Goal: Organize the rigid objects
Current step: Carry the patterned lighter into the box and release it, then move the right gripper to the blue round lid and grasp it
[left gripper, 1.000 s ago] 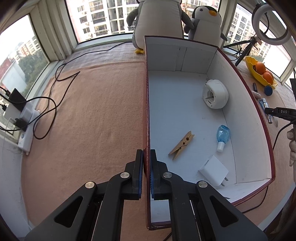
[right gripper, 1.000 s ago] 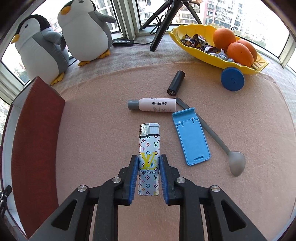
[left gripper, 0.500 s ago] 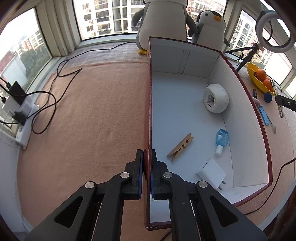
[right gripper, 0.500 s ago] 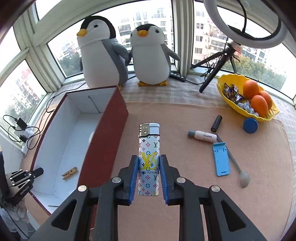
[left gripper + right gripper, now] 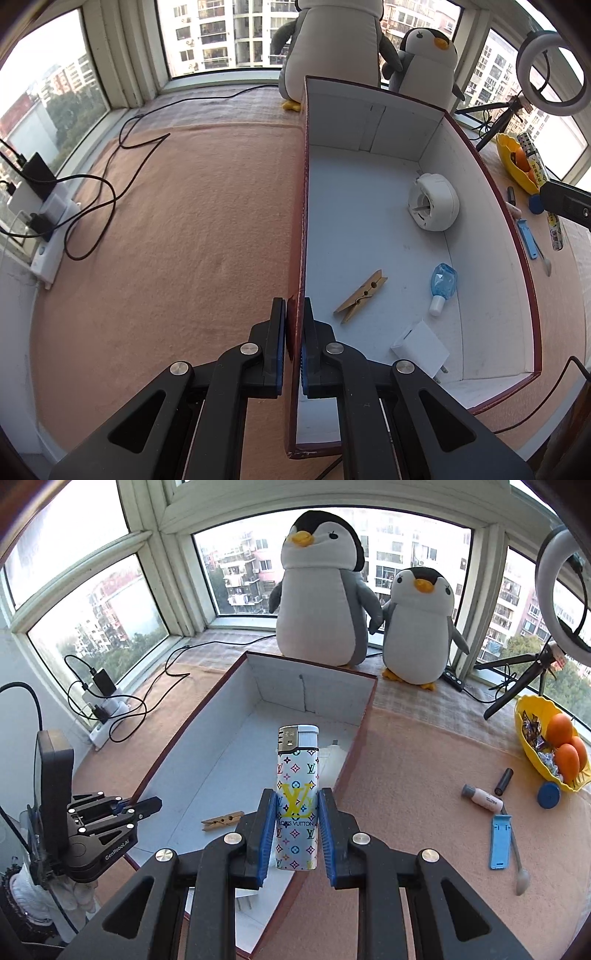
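Between the right tool's [image 5: 297, 827] pads sits the patterned lighter [image 5: 297, 797], clamped mid-body, upright, above the box's [image 5: 364, 716] near wall. Judged light, rigid, glossy; the flat sides suit the grip. Right tool angled downward. Left tool [image 5: 294, 343] pinches the box's side wall [image 5: 303, 206].

"LOUIS VUITTON" on lighter [image 5: 297, 805]; "GenRobot.AI" on left gripper [image 5: 138, 806]

sunlit bay windows [image 5: 240, 572], apartment blocks [image 5: 221, 33]
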Demonstrator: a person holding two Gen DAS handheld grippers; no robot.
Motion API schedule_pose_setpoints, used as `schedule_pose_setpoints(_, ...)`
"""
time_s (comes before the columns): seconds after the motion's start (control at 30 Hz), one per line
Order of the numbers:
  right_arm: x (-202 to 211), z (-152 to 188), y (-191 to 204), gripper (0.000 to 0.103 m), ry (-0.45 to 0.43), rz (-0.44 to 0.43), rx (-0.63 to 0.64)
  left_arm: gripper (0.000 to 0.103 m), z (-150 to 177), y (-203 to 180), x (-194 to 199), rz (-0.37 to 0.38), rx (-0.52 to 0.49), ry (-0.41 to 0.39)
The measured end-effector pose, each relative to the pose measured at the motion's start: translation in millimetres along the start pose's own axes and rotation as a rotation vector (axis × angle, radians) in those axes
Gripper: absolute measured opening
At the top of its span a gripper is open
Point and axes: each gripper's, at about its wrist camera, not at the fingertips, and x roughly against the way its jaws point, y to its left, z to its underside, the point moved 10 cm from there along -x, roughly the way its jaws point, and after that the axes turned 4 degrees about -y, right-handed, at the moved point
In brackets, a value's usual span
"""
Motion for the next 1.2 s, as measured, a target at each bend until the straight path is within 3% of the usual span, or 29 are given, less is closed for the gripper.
schedule_pose_setpoints(0.6,-17.5,11.2,34.1,0.021,0.039,-0.043,0.077,0.005,0.4,0.5,0.2,0.000,0.008,-0.003)
schedule_pose_setpoints(0.67,-16.9,10.5,36.6,0.028,0.034,-0.046,0.079,0.005,0.2,-0.1,0.4,-0.002,0.008,-0.004)
schedule_pose_setpoints(0.73,-14.5,9.4,38.3,0.051,0.021,-0.055,0.076,0.005,0.3,-0.3,0.4,-0.003,0.008,-0.005)
schedule_pose_setpoints(0.77,-12.7,8.6,38.3,0.053,0.011,-0.056,0.074,0.005,0.2,-0.1,0.3,-0.001,0.010,-0.004)
schedule_pose_setpoints(1.2,-2.4,9.8,-0.6,0.056,-0.027,-0.032,-0.033,0.005,0.2,0.0,0.5,-0.007,0.003,-0.004)
